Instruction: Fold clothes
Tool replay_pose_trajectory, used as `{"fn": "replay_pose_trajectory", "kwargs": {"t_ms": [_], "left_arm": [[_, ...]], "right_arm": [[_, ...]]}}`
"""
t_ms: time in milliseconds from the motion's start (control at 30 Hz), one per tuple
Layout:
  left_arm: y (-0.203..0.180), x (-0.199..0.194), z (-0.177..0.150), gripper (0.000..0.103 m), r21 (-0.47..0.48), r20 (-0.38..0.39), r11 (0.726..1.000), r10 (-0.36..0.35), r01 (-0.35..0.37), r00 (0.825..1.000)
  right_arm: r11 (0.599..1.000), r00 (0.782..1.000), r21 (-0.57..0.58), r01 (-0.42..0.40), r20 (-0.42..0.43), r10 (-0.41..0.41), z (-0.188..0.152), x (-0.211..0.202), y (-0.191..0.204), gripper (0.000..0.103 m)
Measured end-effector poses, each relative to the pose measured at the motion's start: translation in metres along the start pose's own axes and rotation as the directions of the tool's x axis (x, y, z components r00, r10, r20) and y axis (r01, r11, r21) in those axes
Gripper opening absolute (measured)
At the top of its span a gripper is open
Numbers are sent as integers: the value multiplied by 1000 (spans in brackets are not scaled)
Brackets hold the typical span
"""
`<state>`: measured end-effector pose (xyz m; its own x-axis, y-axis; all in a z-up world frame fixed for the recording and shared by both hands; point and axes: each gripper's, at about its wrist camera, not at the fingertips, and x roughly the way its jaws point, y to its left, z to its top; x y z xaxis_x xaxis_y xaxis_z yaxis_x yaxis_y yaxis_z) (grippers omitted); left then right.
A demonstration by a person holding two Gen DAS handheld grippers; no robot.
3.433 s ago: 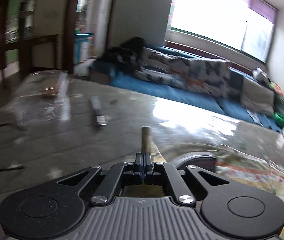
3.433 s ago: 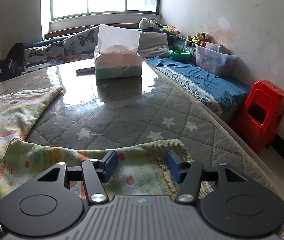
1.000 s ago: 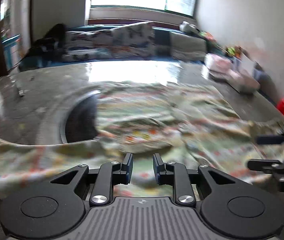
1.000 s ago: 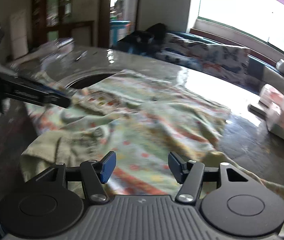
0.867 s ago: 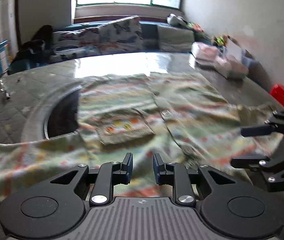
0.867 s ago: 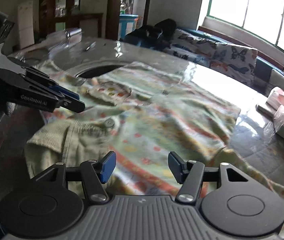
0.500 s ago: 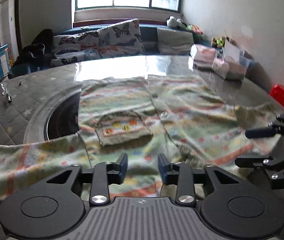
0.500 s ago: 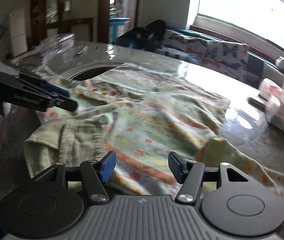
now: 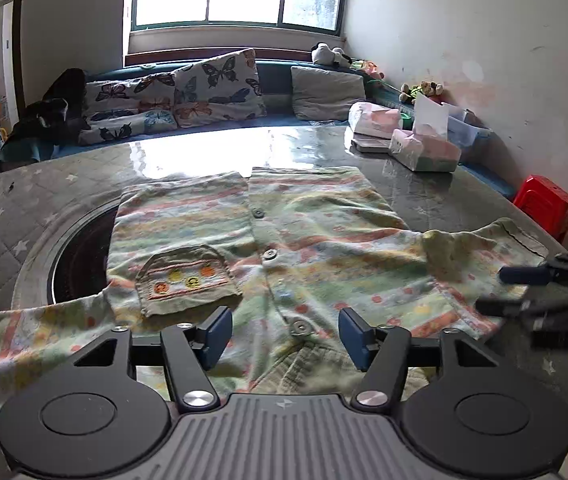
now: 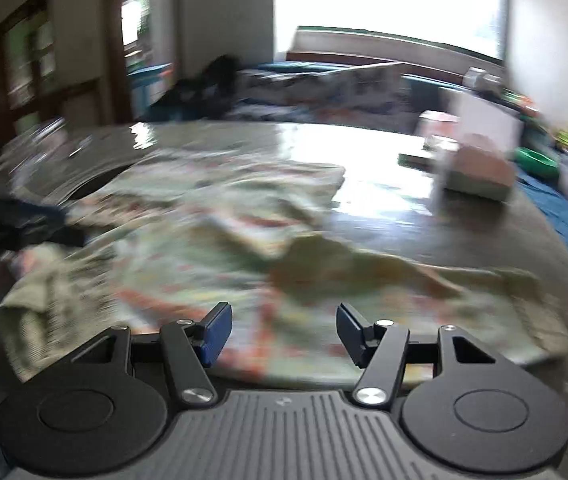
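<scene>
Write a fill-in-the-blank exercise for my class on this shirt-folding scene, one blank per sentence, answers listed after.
1. The patterned shirt lies spread on the table with its buttoned front facing ____.
2. The left claw is ____, holding nothing.
3. The shirt's chest pocket shows a row of small ____ shapes.
4. The stool beside the table is ____.

Missing words: up; open; round; red

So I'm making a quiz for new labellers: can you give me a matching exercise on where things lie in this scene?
Things:
1. shirt pocket
2. tissue box
3. red stool
4. butterfly cushions

Places:
A. on the floor past the table's right edge
B. on the table, far right of the shirt
C. on the bench under the window
D. just ahead of the left claw

Pairs: 1-D, 2-B, 3-A, 4-C
</scene>
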<state>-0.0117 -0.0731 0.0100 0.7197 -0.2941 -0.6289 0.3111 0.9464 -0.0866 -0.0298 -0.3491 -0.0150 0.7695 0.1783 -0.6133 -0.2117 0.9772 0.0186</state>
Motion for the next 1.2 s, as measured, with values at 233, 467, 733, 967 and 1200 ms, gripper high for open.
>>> {"fn": "replay_pose_trajectory", "kwargs": {"t_ms": [233, 467, 733, 967, 1200], "left_arm": [[-10, 4, 1, 69, 6, -10, 1000, -11, 11, 1000], [-18, 7, 4, 74, 15, -16, 1000, -12, 12, 1000], [-23, 11, 5, 77, 25, -24, 1000, -9, 9, 1000], [-24, 13, 5, 80, 24, -33, 1000, -5, 6, 999], [-23, 14, 5, 81, 16, -34, 1000, -4, 4, 999]], "right_arm": [[972, 981, 137, 192, -6, -193, -7, 0, -64, 59], [929, 947, 194, 315, -2, -321, -9, 2, -105, 57], [889, 919, 244, 388, -28, -393, -15, 10, -136, 56], [887, 925, 267, 376, -51, -376, -23, 15, -142, 48], [888, 935, 299, 349, -50, -351, -22, 14, -142, 18]]}}
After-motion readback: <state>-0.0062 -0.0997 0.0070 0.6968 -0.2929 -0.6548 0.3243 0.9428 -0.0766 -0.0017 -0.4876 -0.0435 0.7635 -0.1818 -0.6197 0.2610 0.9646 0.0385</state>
